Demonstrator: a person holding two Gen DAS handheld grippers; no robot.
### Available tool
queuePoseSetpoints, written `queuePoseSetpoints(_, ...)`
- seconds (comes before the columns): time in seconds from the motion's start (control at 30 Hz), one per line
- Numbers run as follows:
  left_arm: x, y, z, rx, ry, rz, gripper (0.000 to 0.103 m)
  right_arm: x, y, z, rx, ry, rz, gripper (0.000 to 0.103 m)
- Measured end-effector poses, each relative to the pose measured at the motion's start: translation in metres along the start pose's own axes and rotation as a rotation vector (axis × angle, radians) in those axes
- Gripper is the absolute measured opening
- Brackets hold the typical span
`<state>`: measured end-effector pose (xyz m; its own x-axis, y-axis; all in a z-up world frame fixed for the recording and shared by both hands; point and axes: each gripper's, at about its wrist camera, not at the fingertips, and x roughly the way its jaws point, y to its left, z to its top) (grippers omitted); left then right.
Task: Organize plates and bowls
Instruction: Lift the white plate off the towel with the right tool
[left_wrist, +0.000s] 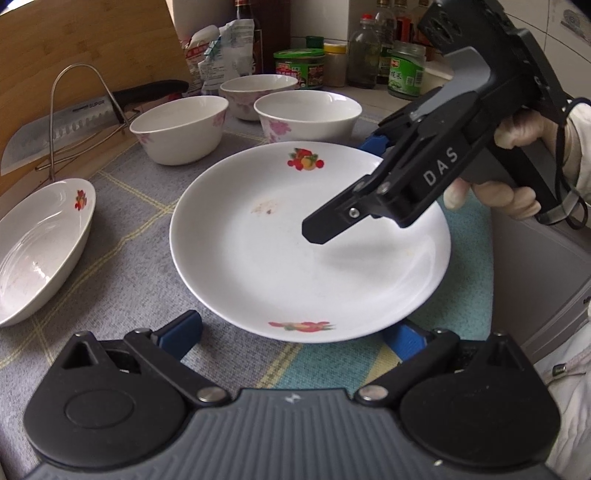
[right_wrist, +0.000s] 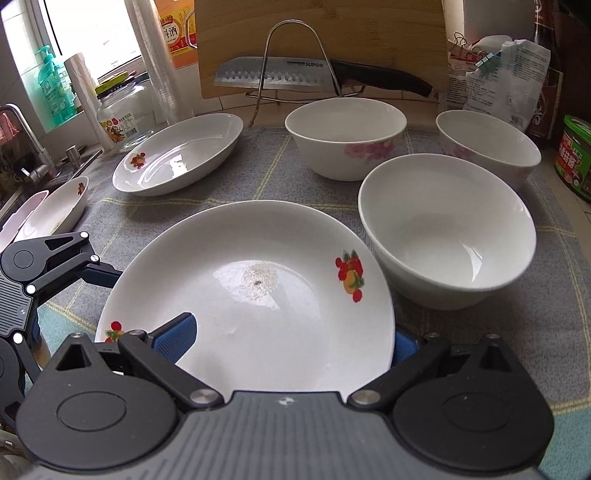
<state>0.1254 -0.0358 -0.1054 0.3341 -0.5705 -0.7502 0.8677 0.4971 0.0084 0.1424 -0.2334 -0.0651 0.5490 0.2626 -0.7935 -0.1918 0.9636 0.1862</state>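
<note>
A white plate (left_wrist: 280, 266) with fruit prints lies on the grey checked cloth (left_wrist: 129, 236), a small stain near its middle. My left gripper (left_wrist: 291, 332) is open at the plate's near rim, its right finger partly hidden under that rim. My right gripper (left_wrist: 343, 188), held by a gloved hand (left_wrist: 517, 192), reaches in from the right and is open, straddling the right rim with one finger over the plate. In the right wrist view the plate (right_wrist: 266, 302) fills the space between that gripper's (right_wrist: 291, 339) wide-spread fingers. Three white flowered bowls (right_wrist: 345, 136) (right_wrist: 487, 144) (right_wrist: 447, 229) stand behind.
An oval white dish (right_wrist: 177, 151) lies left of the plate, and another small dish (right_wrist: 55, 206) sits by the sink (right_wrist: 22, 184). A knife (right_wrist: 280, 74) on a wire rack and a wooden board (right_wrist: 317, 33) stand behind. Jars and bottles (left_wrist: 369, 51) line the back right.
</note>
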Motion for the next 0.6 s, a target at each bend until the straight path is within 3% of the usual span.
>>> queuePoseSetpoints(0.6, 0.0053, 0.0102, -0.0027, 0.098, -0.067, -0.086, 0.103, 0.0042, -0.0080, 0.0059, -0.004, -0.020, 0.065, 0.103)
